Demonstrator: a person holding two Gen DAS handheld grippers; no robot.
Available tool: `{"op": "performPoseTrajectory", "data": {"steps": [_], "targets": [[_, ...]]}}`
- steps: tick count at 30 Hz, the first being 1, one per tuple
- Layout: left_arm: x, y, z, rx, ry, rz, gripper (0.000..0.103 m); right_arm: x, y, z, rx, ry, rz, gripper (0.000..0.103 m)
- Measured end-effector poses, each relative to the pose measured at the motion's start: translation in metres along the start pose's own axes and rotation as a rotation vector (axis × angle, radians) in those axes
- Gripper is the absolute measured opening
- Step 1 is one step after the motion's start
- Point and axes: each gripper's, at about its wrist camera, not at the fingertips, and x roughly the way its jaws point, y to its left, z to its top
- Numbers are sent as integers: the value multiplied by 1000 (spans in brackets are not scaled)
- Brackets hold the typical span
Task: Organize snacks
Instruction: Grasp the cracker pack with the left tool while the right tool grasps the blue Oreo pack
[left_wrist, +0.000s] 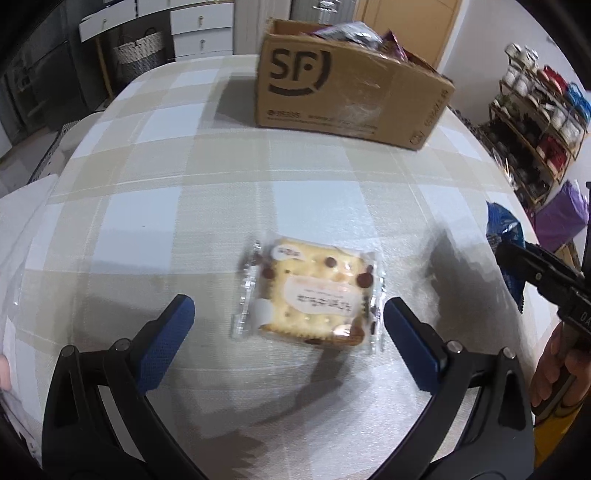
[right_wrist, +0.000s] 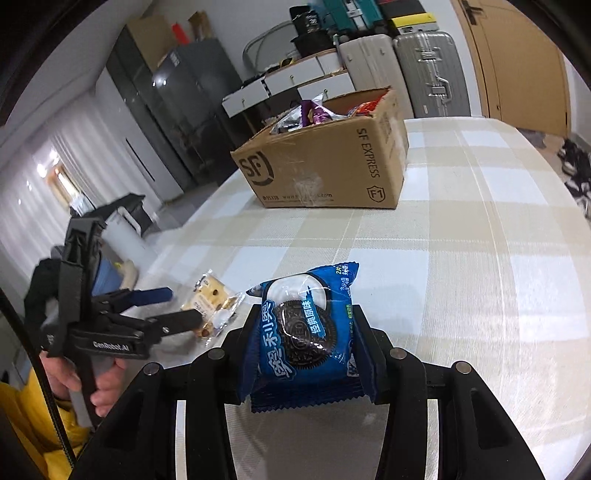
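Clamped between the fingers of the right gripper (right_wrist: 308, 350) is a blue cookie packet (right_wrist: 306, 332), printed with a dark sandwich cookie and lifted clear of the checked worktop (right_wrist: 461, 258). Off to its left, the left gripper (left_wrist: 288, 328) hangs with its blue pads (left_wrist: 170, 339) spread wide apart, holding nothing. Below and between those pads a clear-wrapped square cracker packet (left_wrist: 310, 291) lies flat on the cloth, touching neither pad. At the far side of the worktop stands an open cardboard box (right_wrist: 325, 162) marked SF, with several snack bags (right_wrist: 314, 110) poking above its rim. A hand (right_wrist: 103, 384) in a yellow sleeve grips the left gripper's handle
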Motion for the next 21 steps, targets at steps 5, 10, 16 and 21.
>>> {"op": "performPoseTrajectory", "data": {"steps": [5,10,16,21], "targets": [[15,-7,1,27,27,28,102,-5,-2,-5,15,-11,12,45],[17,-9,0,31,28,36,96,-9,-1,-9,11,-19,21,45],[8,-14,2,61,19,3,57,-9,-4,-15,30,-13,19,45],[-1,-17,-2,70,3,-19,56,-13,0,-17,26,-18,15,45]]}}
